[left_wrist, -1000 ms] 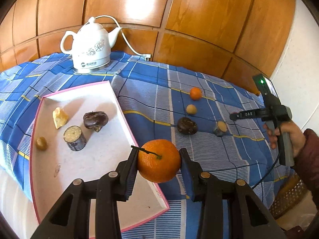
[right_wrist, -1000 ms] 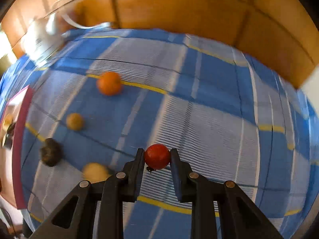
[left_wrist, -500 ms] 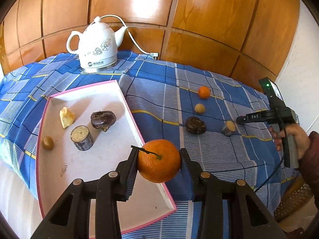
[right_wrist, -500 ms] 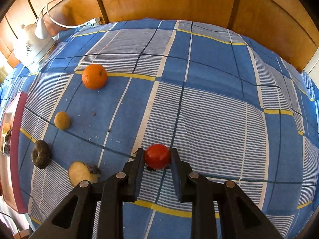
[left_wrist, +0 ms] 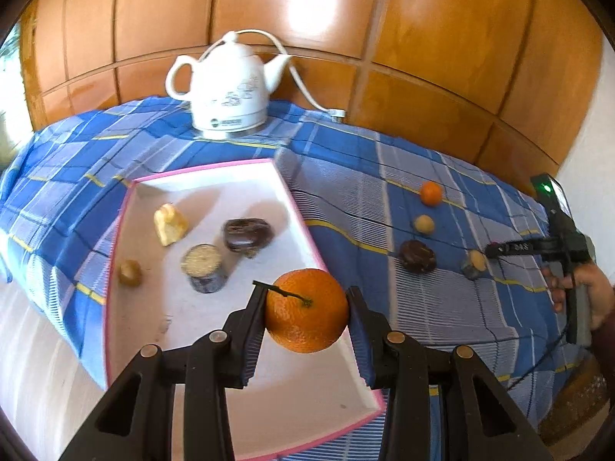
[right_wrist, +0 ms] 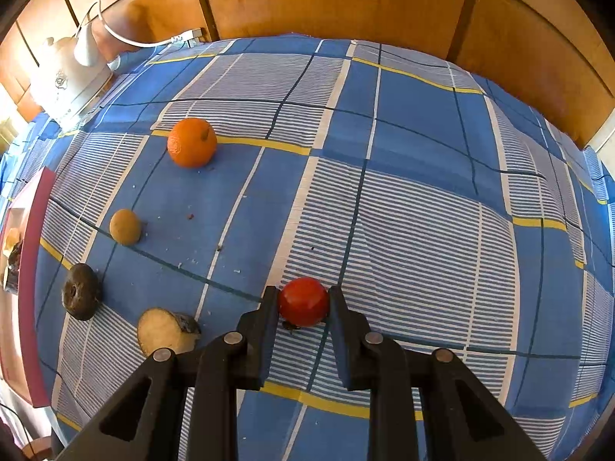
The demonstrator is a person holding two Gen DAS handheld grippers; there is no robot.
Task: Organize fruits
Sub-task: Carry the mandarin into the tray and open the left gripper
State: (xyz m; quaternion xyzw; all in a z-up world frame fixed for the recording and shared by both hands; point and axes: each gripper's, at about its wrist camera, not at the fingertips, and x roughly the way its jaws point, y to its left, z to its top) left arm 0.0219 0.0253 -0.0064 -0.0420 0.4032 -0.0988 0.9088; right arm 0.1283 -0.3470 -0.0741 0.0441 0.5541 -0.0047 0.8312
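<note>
The mandarin [left_wrist: 306,310] is clamped between the left gripper [left_wrist: 306,319] jaws and has now been swung further over the pink-rimmed tray [left_wrist: 296,207], so release looks close. A small red tomato [right_wrist: 303,301] remains pinched in the right gripper [right_wrist: 303,309], unmoved above the cloth.

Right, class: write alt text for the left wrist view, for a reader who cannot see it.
The left gripper holds a stemmed orange over a pink-rimmed white tray containing four food pieces. The tray sits on a blue checked cloth, with a white kettle behind and four small items in a line to the right.
</note>
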